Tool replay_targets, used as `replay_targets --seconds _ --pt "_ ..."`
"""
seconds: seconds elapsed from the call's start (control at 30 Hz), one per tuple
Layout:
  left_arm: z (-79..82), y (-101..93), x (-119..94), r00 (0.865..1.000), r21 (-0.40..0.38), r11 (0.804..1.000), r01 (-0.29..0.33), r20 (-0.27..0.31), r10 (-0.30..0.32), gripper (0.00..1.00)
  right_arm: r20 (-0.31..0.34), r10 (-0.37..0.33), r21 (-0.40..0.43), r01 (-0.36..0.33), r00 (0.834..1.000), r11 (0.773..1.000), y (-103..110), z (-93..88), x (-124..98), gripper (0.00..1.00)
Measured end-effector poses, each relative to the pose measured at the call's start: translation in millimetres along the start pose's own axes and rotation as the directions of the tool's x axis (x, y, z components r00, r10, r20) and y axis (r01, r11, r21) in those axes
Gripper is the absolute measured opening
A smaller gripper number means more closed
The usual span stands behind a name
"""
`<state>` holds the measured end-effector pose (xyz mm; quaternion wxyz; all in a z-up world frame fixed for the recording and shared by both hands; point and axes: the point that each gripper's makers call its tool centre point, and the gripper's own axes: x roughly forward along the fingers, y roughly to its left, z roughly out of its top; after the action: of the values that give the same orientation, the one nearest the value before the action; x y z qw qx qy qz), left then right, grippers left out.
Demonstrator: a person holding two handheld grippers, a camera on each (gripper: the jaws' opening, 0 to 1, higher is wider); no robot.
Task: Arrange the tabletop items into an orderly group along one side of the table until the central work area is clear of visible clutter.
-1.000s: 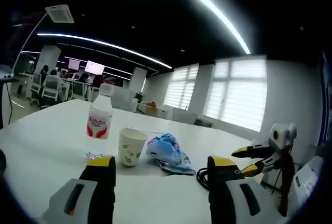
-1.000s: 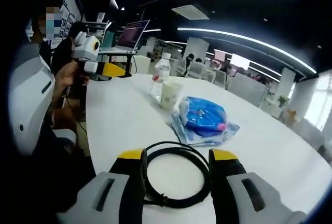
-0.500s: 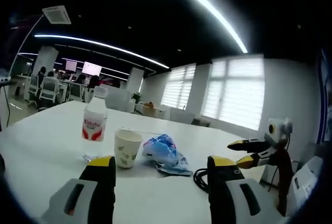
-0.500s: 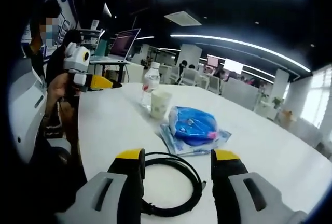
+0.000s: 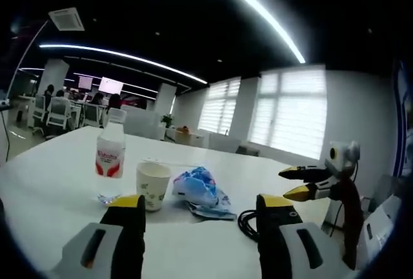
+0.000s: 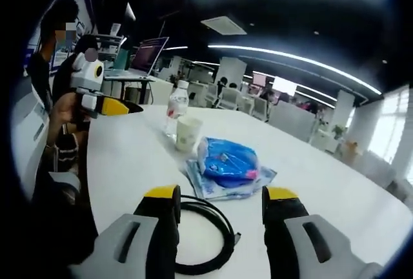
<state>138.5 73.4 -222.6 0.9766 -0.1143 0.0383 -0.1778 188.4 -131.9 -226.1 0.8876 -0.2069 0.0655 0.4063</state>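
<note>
On the white table [image 5: 51, 175] stand a clear water bottle [image 5: 111, 159] with a red label and a printed paper cup [image 5: 153, 186]. A blue plastic bag [image 5: 199, 187] lies right of the cup, and a coiled black cable [image 5: 247, 222] lies beyond it. My left gripper [image 5: 201, 203] is open and hovers short of the cup and bag. The right gripper [image 5: 288, 183] shows at the right, open. In the right gripper view, my right gripper [image 6: 222, 194] is open over the cable [image 6: 227, 224], with the bag [image 6: 226, 161], cup [image 6: 188, 134] and bottle [image 6: 174, 108] behind.
A person's hand [image 6: 64, 108] holds the left gripper [image 6: 113, 106] at the table's [image 6: 129, 163] left edge. A laptop [image 6: 148, 53] stands on a desk behind. Office chairs [image 5: 61, 101] and blinds [image 5: 290, 117] lie far off. Bare table spreads around the items.
The right gripper has lifted and drawn back from the cable, which still lies on the table, lower between the jaws. The left gripper view has drifted slightly; the items have not moved.
</note>
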Motion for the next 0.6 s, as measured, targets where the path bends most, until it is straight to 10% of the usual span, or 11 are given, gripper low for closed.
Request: replay_targets --seconds 0.6 --pt "-0.9 -11.4 12 0.999 0.024 0.999 0.047 -0.024 -0.047 0.66 0.019 -0.027 -0.010 0.027 0.999 1.000 -24 8.8 10 0.48"
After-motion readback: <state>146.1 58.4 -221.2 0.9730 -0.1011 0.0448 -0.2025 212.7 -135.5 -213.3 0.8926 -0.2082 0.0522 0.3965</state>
